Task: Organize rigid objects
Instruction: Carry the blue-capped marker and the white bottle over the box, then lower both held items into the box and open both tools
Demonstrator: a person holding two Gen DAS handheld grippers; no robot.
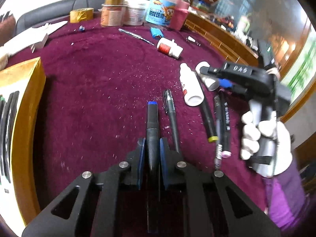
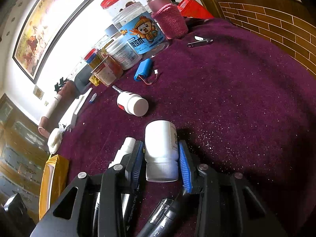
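The right gripper straddles a white plastic bottle lying on the maroon glittery tablecloth, its blue pads just beside the bottle's sides, with a slight gap at the left pad. Black markers lie beneath the gripper. Farther off lie a second white bottle, a blue battery pack and a cartoon-labelled jar.

A framed painting hangs on the white wall, and brown brick-pattern panelling runs along the right. A dark sofa stands behind the worktop, which is covered in maroon cloth flecked with glitter.
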